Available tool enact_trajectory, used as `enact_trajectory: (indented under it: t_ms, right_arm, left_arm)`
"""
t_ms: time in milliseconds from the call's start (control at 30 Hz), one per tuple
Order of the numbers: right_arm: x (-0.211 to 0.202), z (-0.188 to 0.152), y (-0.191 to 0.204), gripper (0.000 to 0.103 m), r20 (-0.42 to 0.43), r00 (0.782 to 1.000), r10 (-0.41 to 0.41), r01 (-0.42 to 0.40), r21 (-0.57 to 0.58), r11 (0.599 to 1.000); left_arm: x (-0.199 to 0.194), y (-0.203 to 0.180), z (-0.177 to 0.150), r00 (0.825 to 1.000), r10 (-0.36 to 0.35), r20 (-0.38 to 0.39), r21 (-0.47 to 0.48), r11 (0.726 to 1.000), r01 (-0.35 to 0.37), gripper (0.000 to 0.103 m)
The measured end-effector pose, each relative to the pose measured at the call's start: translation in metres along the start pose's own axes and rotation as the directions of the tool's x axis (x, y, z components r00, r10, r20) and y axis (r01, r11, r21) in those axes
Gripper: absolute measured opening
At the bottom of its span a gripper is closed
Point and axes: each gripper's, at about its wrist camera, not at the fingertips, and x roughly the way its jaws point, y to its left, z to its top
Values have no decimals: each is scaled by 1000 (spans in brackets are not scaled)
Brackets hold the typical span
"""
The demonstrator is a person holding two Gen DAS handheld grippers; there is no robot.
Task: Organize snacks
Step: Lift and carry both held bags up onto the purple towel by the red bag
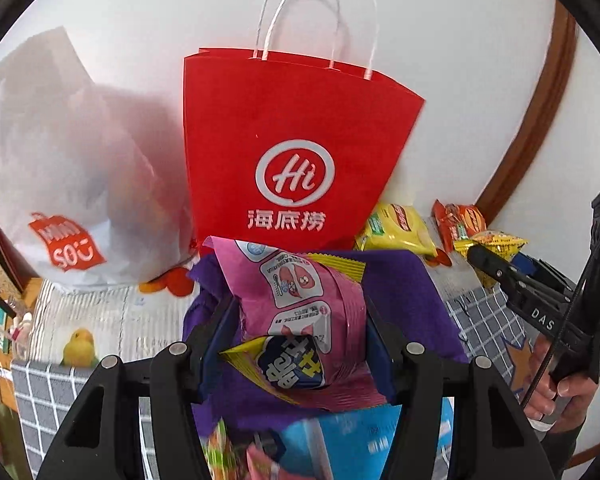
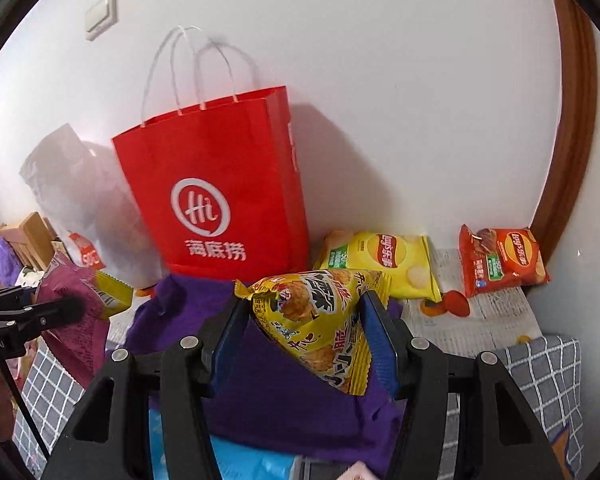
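My left gripper [image 1: 300, 316] is shut on a pink snack packet [image 1: 300, 300] with a small yellow-and-blue packet [image 1: 288, 368] pressed against it. My right gripper [image 2: 306, 312] is shut on a yellow snack bag [image 2: 320, 320]. Both are held above a purple cloth [image 2: 268, 392] in front of a red paper bag [image 1: 288, 152] with white handles that stands against the wall. The left gripper with the pink packet [image 2: 72, 312] shows at the left edge of the right wrist view. The right gripper's fingers [image 1: 496, 268] show at the right of the left wrist view.
A yellow chips bag [image 2: 384, 260] and a red chips bag [image 2: 500, 260] lie by the wall right of the red bag [image 2: 220, 192]. A white plastic bag [image 1: 72, 184] stands to its left. A blue package [image 1: 340, 440] lies below the cloth. Checked cloth [image 2: 540, 380] covers the surface.
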Motion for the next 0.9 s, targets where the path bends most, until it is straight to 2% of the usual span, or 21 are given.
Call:
enact_trajectory:
  t_ms: [200,500,900]
  right_arm:
    - [31,5,-8,57,-21,1000,2,-2,-17,1000]
    - [92,-23,-21,57,-162,987,-1,-9,-60,998]
    - [128,-45,-24,57,-266,964,-17,-4,-78,997]
  left_arm:
    - [32,10,13,1000,-14,-14,-26,1000,13,57]
    - [96,23,-6,991,0,-133,-42,999,-6,57]
    - [118,24,-17,983,3,-184,-37,999,-10,57]
